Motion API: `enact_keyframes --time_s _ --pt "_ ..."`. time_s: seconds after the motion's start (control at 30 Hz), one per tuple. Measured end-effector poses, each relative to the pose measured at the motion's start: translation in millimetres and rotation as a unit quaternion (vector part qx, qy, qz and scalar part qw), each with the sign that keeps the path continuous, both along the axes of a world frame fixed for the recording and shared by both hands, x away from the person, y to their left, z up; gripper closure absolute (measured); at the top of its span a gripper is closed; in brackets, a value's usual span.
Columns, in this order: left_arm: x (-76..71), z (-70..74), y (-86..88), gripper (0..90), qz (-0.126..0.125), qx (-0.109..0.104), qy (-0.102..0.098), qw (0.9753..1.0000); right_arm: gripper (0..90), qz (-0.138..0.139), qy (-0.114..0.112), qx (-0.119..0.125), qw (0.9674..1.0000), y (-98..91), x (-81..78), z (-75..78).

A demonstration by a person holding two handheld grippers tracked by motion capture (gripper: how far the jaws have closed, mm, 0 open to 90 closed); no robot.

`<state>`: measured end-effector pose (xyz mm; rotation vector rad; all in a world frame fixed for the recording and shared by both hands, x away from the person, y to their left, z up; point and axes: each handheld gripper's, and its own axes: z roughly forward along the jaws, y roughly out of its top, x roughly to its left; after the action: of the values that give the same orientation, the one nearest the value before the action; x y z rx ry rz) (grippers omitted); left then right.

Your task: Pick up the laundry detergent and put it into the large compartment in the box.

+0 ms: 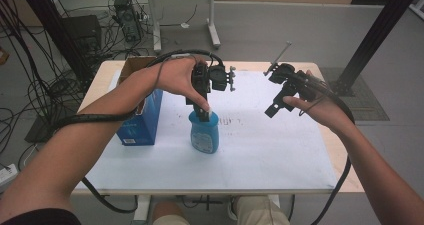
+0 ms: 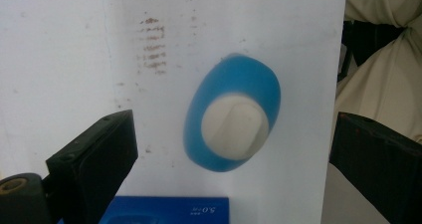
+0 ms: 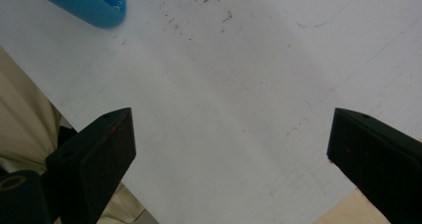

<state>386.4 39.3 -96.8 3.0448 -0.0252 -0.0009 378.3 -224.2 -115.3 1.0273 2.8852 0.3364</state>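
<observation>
A blue bottle (image 1: 204, 136) with a white cap (image 2: 234, 127) stands upright on the white sheet (image 1: 280, 145) in the middle of the table. My left gripper (image 1: 202, 115) points straight down right over its top. In the left gripper view the bottle (image 2: 234, 74) is seen from above between the wide-apart jaws of that gripper (image 2: 231, 119), and neither pad touches it. My right gripper (image 1: 273, 110) hovers above the sheet to the right, open and holding nothing (image 3: 231, 117). A corner of the bottle (image 3: 84, 0) shows at the top left of the right gripper view.
A blue carton (image 1: 142, 117) stands at the left of the sheet, close beside the bottle, with a brown cardboard box (image 1: 135, 65) behind it. The wooden table edge (image 1: 350, 182) runs around the sheet. Cables trail off the left side.
</observation>
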Motion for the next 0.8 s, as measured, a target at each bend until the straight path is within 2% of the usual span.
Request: enact_keyframes --time_s 0.33,0.57,0.8 --pt "3.1 -20.1 -7.0 5.3 -0.011 0.007 0.015 0.9998 5.0 -0.005 0.005 0.000 1.0000 2.9 2.4 -3.8" --pt "2.4 -32.9 -9.5 5.3 -0.019 0.016 0.011 0.9996 5.0 -0.001 0.007 -0.002 1.0000 4.6 4.8 -4.8" --pt "0.0 -41.1 -7.7 5.1 -0.019 0.010 0.005 0.9998 5.1 -0.001 0.008 -0.003 1.0000 4.7 5.6 -5.0"
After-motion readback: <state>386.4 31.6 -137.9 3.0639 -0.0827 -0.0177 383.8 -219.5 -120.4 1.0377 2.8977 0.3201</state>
